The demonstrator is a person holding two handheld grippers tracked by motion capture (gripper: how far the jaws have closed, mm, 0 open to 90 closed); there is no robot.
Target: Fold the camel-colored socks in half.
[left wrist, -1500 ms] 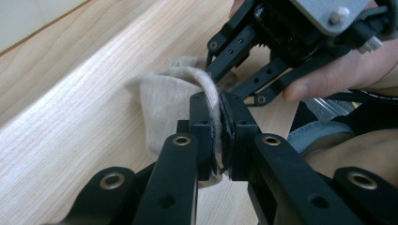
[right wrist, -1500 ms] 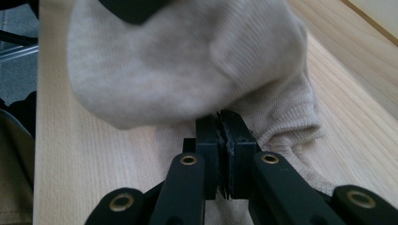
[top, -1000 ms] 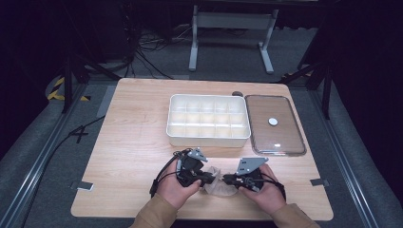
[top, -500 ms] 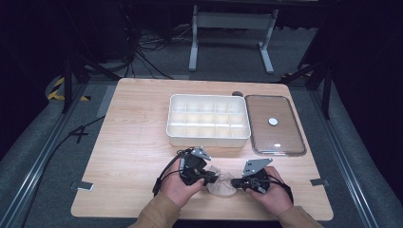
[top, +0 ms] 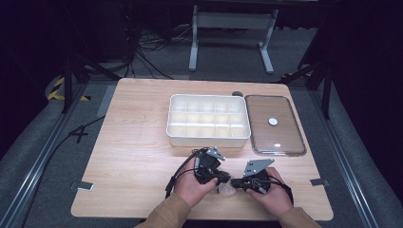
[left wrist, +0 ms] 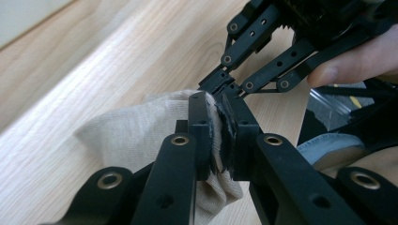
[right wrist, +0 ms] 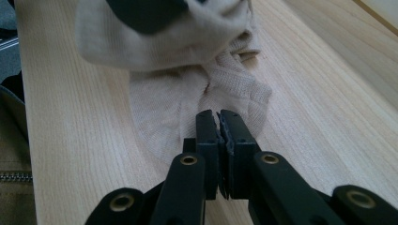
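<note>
A: Both tongs are clamping a beige sock [right wrist: 197, 101] near the bench's [top: 133, 142] six o'clock edge: left tongs [left wrist: 219, 126] pinching fabric between closed jaws, right tongs [right wrist: 219, 124] closed on the other end.

B: So they're folding or bunching it; next, I'd judge, it's going toward the white compartment tray [top: 208, 119] at twelve o'clock, beside its lid [top: 274, 124].

A: Since a second ago the left hand [top: 192, 185] is sitting slightly further toward three o'clock, closer to the right.

Pale wood table [top: 133, 156] under the grippers, grey carpet floor [top: 38, 156] around it, black cables [top: 142, 57] and a grey metal stand [top: 230, 21] on the floor beyond — dark room behind, black-yellow tape [top: 58, 88] far left.
</note>
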